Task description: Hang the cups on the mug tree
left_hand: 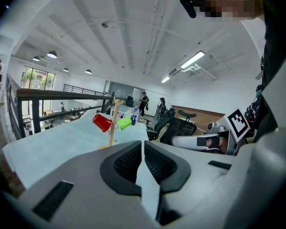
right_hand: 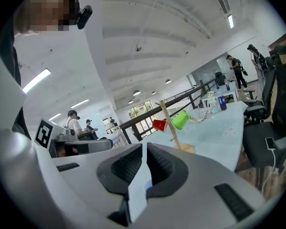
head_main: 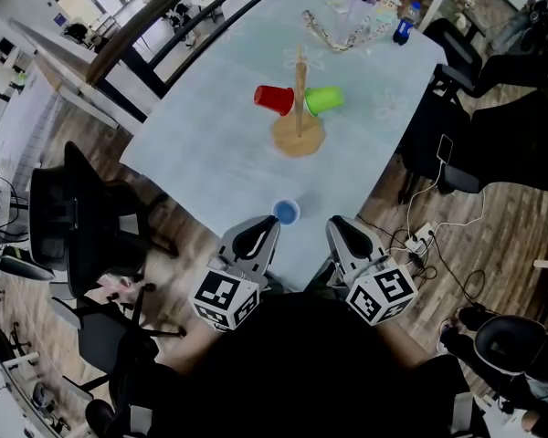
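Mug tree (head_main: pixel 299 131): pale wood, thin upright pole on a round flat base, short pegs along the pole. Stands upright in the upper centre of the head view, on the light table (head_main: pixel 210 153).

Red cup (head_main: pixel 274 99): plastic, hung on its side on the pole's left, mouth toward the pole.

Green cup (head_main: pixel 323 99): plastic, hung on its side on the pole's right, level with the red cup.

Blue cup (head_main: pixel 286 212): small, upright, open mouth up. Stands alone near the table's near edge, lower centre of the frame, well apart from the tree.
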### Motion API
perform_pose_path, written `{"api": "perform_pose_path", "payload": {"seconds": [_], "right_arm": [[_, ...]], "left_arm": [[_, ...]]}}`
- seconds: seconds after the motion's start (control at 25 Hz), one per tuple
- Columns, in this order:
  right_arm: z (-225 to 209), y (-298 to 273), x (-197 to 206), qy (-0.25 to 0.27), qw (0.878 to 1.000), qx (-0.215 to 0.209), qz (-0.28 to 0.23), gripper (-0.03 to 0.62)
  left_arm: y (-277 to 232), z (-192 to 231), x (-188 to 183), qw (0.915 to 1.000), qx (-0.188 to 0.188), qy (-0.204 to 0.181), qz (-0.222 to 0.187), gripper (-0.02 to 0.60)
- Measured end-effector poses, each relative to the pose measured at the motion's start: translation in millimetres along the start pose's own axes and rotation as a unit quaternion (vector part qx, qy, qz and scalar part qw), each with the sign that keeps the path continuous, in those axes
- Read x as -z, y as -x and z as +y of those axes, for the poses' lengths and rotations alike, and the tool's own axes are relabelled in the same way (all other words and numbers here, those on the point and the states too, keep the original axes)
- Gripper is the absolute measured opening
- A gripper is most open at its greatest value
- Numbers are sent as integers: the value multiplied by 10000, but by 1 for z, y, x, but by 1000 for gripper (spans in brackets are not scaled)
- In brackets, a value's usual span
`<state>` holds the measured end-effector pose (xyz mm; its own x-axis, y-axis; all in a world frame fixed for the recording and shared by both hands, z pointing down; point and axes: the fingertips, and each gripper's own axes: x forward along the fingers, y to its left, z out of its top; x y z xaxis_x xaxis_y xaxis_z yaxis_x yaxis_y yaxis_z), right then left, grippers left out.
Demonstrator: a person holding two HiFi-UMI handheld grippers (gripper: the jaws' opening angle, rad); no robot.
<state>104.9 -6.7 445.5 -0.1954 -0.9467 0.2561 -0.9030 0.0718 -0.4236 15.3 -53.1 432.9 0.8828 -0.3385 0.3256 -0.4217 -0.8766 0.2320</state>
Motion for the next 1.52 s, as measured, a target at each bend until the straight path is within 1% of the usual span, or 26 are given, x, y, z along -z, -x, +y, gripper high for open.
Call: {"api": "perform_pose_path", "payload": {"seconds": [0.6,0.8,0.92,1.0,1.04,1.16,1.24,1.4,1.52], "right_arm": [[-3,5,0,-16,10000,49,-2,52],[-3,5,2,-64,10000,69,6,52],[-7,4,6,-144,9999,67,29,52],[-11,3,8,-54,9999,97,43,52],[-14,2,11,82,9998,151,67,52],[-29,1,26,521,9972,468,262,52],[-38,0,39,549,9959,592,414,52],[-45,-4,62,557,9942,616,685,52],[-52,-11,81,713,9907,679,941,59]], "left_arm": [[-1,-4,2,10000,21,-2,49,32],[2,-1,-3,9997,-38,169,-153,34],[3,2,-2,9996,-98,184,-174,34],[4,3,-2,9996,-111,190,-185,34],[5,4,-2,9996,-116,192,-188,34],[6,5,-1,9995,-128,221,-166,34],[6,6,2,9995,-151,251,-134,34],[10,10,6,9992,-206,328,-100,34],[11,12,10,9991,-227,352,-79,34]]}}
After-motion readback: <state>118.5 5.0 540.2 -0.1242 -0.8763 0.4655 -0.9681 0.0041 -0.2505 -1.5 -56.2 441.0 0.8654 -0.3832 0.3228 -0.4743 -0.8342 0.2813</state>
